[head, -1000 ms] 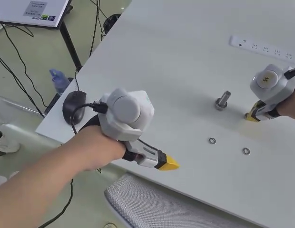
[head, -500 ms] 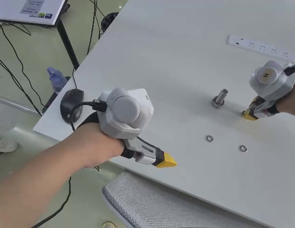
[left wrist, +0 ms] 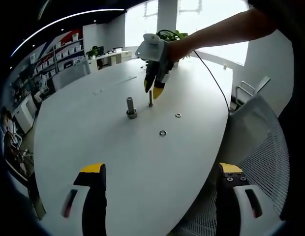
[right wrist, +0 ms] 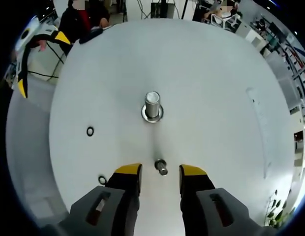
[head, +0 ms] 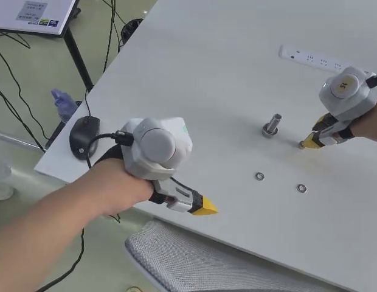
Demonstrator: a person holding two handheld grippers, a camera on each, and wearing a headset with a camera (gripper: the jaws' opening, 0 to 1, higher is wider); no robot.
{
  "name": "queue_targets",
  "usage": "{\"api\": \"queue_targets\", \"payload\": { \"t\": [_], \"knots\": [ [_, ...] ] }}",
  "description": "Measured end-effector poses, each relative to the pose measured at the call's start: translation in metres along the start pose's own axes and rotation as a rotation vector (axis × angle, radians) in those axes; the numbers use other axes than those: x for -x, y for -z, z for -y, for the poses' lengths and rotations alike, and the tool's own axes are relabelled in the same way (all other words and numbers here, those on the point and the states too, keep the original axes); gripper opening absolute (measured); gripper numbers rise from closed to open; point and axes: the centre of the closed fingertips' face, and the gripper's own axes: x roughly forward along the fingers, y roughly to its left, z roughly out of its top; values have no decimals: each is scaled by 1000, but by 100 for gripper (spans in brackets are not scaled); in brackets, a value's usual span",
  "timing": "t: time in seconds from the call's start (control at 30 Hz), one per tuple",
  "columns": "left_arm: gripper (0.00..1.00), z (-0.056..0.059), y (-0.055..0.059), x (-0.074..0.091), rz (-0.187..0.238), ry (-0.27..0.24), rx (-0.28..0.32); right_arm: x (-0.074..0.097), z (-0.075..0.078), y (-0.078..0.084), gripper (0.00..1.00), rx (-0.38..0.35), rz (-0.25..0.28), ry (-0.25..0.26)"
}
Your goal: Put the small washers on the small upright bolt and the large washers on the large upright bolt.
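At the far left, off the tabletop, a panel (head: 33, 12) carries printed labels too small for us to read, and it is cut off by the frame. A black mouse (head: 82, 137) sits right at the left edge of the white tabletop (head: 207, 79), with its cable running toward the near edge.

Next, a hand (head: 112, 188) holds the left claw (head: 205, 208) just inside the near edge, above a grey mesh chair (head: 188, 261). In the left gripper view its jaws are spread wide with nothing between them. A broad stretch of bare tabletop separates this claw from the work.

Two washers lie flat and apart, the left washer (head: 259, 176) and the right washer (head: 302, 188). We cannot tell which size either is.

Beyond them the large bolt (head: 272, 125) stands upright. It has a wider ring at its base, and we cannot tell whether that is the bolt's head or a washer.

Just right of it, the small bolt (right wrist: 161, 167) stands upright between the tips of the right claw (head: 309, 143). The jaws are partly open, with a gap on each side of the bolt, and they grip nothing. In the head view the claw tips largely hide this bolt.

Farther back lies a power strip (head: 313, 59), its right end hidden behind the right gripper's body.
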Motion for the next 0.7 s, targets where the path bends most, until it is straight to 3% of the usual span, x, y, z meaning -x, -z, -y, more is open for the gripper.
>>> {"api": "queue_targets", "payload": {
  "t": [0.43, 0.7],
  "knots": [
    [91, 1, -2, 1, -6, 15, -6, 16, -7, -8, 33, 11, 29, 28],
    [90, 3, -6, 1, 2, 24, -8, 18, -28, -1, 33, -4, 40, 9]
  ]
}}
